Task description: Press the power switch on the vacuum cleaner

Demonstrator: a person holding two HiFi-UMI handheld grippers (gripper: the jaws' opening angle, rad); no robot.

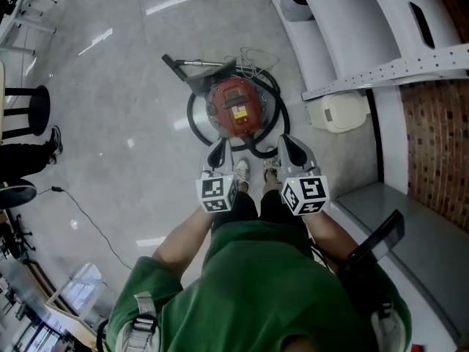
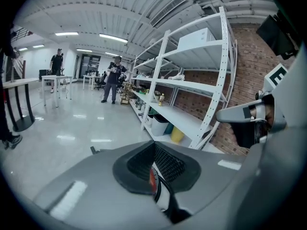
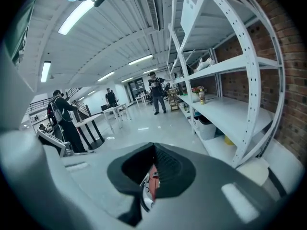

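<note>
The round red canister vacuum cleaner [image 1: 236, 107] lies upper centre, directly above my left gripper [image 1: 218, 154] and right gripper [image 1: 283, 150], both pinched together and empty, the left marginally nearer.

White shelving [image 2: 192, 85] is running along a brick wall [image 2: 249, 66], with a white bin [image 2: 158, 125] and a yellow container [image 2: 177, 134] sitting side by side low in the rack. One person [image 2: 114, 78] is standing in the aisle near the shelves. A second person [image 2: 56, 63] is standing behind a white table [image 2: 55, 80]. A black stool [image 1: 33, 108] and a thin cable [image 1: 88, 222] are resting on the glossy floor [image 1: 110, 86], which is reflecting the ceiling lights [image 3: 86, 8].
</note>
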